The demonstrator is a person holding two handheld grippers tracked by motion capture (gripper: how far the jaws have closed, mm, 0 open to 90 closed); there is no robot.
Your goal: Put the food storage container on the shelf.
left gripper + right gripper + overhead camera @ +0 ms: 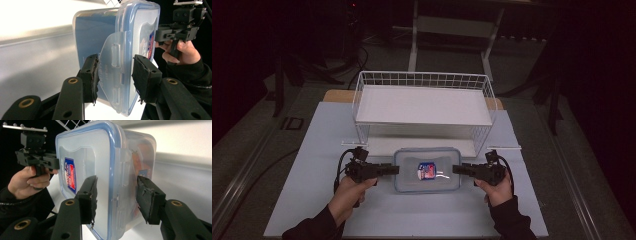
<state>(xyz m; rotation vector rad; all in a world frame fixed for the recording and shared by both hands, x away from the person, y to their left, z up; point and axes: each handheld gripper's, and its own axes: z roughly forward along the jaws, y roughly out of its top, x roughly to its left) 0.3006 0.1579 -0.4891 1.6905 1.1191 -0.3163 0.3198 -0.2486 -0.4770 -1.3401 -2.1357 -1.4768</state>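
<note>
A clear plastic container [439, 162] with a blue-rimmed lid and a red and blue label lies on the pale mat in front of me. My left gripper [396, 170] is at its left end. In the left gripper view [115, 72] the jaws straddle that end, one pad against the side latch flap [112, 60] and the other against the lid rim. My right gripper [456, 169] is at the right end. In the right gripper view [116, 192] one pad lies on the lid [85, 157] and the other on the body. Each view also shows the opposite gripper [157, 37] [58, 163] at the far end.
A white wire rack [422, 80] with a flat shelf stands just behind the container. The pale mat [312, 200] stretches to both sides and toward me. The room beyond the table is dark, with a stand's legs [413, 45] behind the rack.
</note>
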